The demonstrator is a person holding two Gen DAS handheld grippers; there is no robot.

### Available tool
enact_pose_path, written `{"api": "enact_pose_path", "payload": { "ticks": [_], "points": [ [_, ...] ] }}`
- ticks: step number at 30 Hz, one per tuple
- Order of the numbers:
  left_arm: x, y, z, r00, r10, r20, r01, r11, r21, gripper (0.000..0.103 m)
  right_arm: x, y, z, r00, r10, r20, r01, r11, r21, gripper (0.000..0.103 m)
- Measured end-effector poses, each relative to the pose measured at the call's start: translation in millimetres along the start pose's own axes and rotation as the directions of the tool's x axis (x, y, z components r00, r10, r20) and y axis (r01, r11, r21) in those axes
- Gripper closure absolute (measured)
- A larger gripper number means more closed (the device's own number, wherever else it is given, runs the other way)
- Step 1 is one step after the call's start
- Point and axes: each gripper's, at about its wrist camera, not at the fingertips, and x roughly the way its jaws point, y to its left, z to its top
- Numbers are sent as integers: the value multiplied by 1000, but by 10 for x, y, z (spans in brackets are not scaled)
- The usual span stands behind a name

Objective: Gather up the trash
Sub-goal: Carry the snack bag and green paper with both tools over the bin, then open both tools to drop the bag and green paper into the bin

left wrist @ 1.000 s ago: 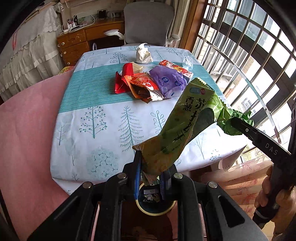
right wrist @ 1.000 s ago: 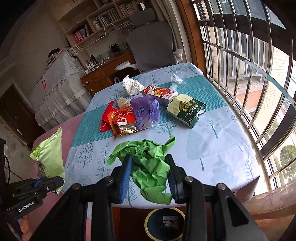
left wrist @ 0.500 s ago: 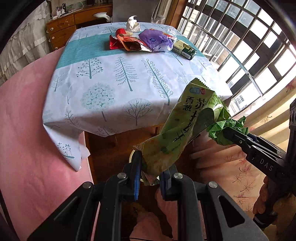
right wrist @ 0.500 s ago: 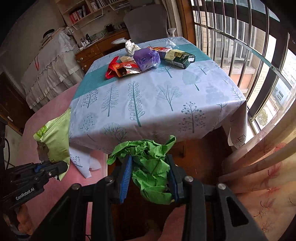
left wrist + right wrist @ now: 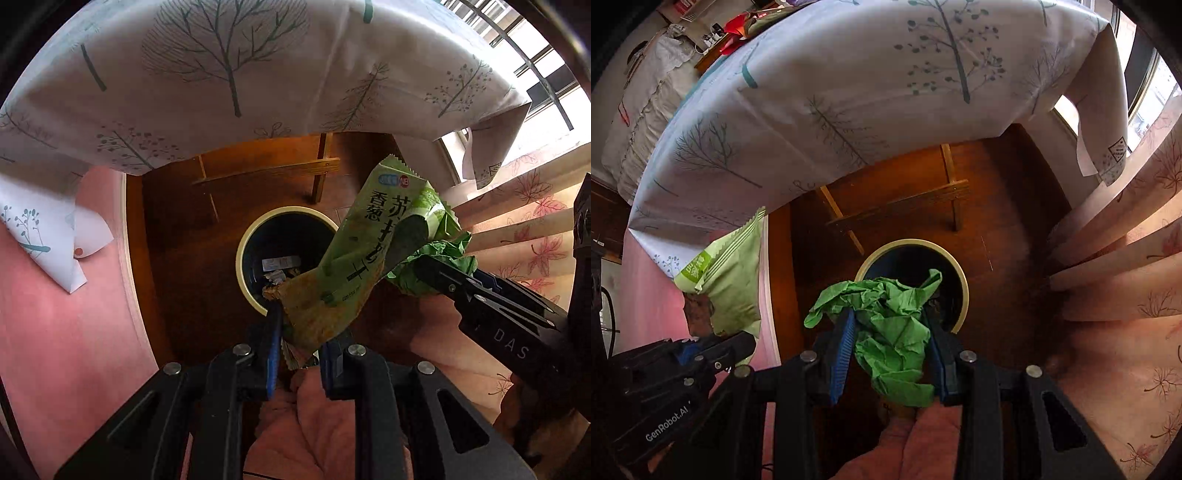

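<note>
**Two grippers, two pieces of trash above the bin**

Both grippers point steeply down at a round bin [image 5: 248,258] standing on the dark wooden floor under the table's near edge, where a tree-print tablecloth [image 5: 221,74] hangs over. The left gripper [image 5: 297,354] has its blue pads pinched tight on the lower end of a green snack wrapper [image 5: 354,258], which rises up and to the right over the bin's right rim. The right gripper [image 5: 888,350] clamps a crumpled green paper [image 5: 886,317] between its partly closed pads; the wad sits over the bin's near rim in its own view. Some scraps lie at the bottom of the bin. Pink leaf-patterned curtains [image 5: 1126,277] hang at the right.
</note>
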Motion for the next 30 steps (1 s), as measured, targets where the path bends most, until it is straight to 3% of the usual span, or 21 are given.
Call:
{"api": "enact_pose_path", "payload": {
  "ticks": [7, 10, 12, 13, 14, 16, 17, 23, 30],
  "points": [
    [1097, 82, 158, 999, 37, -25, -37, 999, 7, 77, 1152, -353, -14, 996, -17, -90, 21, 999, 47, 64],
    [1376, 137, 205, 998, 53, -47, -52, 999, 8, 58, 1494, -469, 10, 991, -8, -132, 19, 996, 82, 61],
    [1475, 207, 209, 997, 58, -57, -59, 998, -11, 36, 1629, -530, 29, 990, -7, -142, 21, 995, 102, 57],
    [1499, 247, 212, 996, 62, -60, -63, 998, -22, 34, 1666, -548, 38, 990, -4, -142, 20, 994, 109, 50],
    [1509, 274, 211, 996, 67, -62, -69, 997, -30, 33, 1684, -548, 59, 990, 0, -142, 17, 993, 114, 41],
    [1493, 312, 221, 995, 79, -63, -82, 996, -44, 25, 1678, -555, 96, 991, 4, -133, 12, 993, 120, 34],
    [1466, 325, 222, 995, 83, -57, -86, 995, -52, 21, 1662, -557, 107, 992, 9, -127, 7, 993, 118, 34],
    [1258, 405, 243, 995, 94, -23, -96, 992, -80, 20, 1484, -483, 140, 992, 18, -127, -7, 996, 89, 34],
    [674, 381, 335, 994, 97, 49, -91, 990, -107, 20, 1020, -319, 200, 991, 37, -129, -30, 998, 58, 34]
  ]
}}
